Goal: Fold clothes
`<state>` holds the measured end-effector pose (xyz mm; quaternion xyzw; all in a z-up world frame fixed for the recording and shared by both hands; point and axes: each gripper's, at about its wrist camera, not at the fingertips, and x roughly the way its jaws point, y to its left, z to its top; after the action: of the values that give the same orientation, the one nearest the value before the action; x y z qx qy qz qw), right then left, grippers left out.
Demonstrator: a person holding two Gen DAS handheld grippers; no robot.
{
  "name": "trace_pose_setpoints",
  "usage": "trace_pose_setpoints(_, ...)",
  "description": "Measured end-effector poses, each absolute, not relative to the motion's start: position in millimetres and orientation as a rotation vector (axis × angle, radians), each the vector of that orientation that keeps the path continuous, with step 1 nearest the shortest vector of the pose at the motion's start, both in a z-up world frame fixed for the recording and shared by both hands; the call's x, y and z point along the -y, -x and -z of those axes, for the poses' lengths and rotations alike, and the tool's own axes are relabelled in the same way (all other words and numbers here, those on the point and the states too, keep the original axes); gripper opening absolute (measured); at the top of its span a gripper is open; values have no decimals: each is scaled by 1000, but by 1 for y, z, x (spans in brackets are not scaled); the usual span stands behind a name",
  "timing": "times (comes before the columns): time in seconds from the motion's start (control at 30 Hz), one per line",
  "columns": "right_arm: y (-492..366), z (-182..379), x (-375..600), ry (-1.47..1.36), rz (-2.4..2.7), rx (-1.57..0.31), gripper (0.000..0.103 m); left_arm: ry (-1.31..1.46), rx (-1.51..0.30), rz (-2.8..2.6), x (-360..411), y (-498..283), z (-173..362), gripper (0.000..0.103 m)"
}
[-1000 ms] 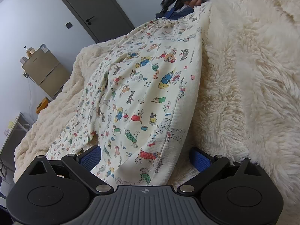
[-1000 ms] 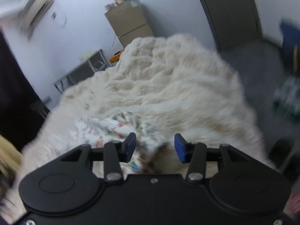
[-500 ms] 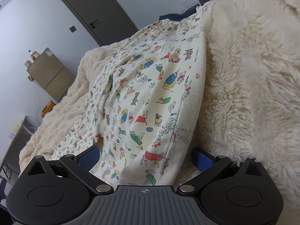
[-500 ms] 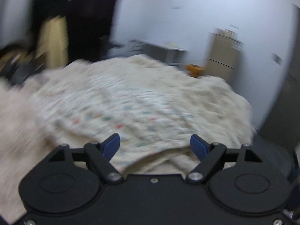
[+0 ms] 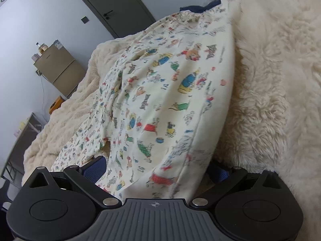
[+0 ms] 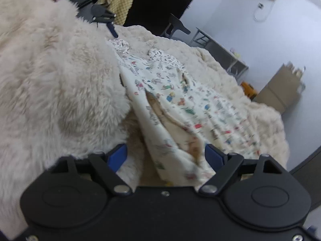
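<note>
A cream garment [image 5: 160, 104] printed with small cartoon animals lies stretched out on a fluffy cream blanket [image 5: 270, 80]. My left gripper [image 5: 156, 170] stands open at one end, its blue pads wide apart with the cloth's edge lying between them. In the right wrist view the same garment [image 6: 180, 100] runs away from me. My right gripper [image 6: 165, 156] is open over the opposite end, and a folded corner of the cloth lies between its pads without being pinched. The left gripper [image 6: 112, 31] shows far off at the garment's other end.
A raised fold of the blanket [image 6: 50, 80] bulges beside the garment. Behind the bed stand a brown cabinet [image 5: 58, 70], a grey door [image 5: 112, 2], a metal table [image 6: 220, 50] and a dark chair [image 6: 176, 25].
The right gripper has swung round and rolled from looking across the bed to sitting at the garment's end, its jaws widening. The hand at the far end has left the left wrist view.
</note>
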<state>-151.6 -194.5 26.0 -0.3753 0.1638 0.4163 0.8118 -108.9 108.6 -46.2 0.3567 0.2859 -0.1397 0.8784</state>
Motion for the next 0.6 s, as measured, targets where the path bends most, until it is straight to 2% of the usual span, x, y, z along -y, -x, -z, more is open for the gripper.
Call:
trace_pose_setpoints(0.23, 149, -6, 179, 835, -837, -341, 84, -738, -613, 268, -109, 103, 49, 103)
trace_pose_setpoints(0.47, 156, -10, 197, 1014, -780, -277, 61, -808, -528, 296, -110, 110, 55, 102)
trace_pose_setpoints(0.53, 158, -10, 206, 1056, -759, -260, 57, -814, -500, 299, -114, 114, 55, 96)
trace_pose_setpoints(0.6, 156, -8, 217, 1072, -717, -241, 48, -812, -483, 305, -121, 119, 53, 86)
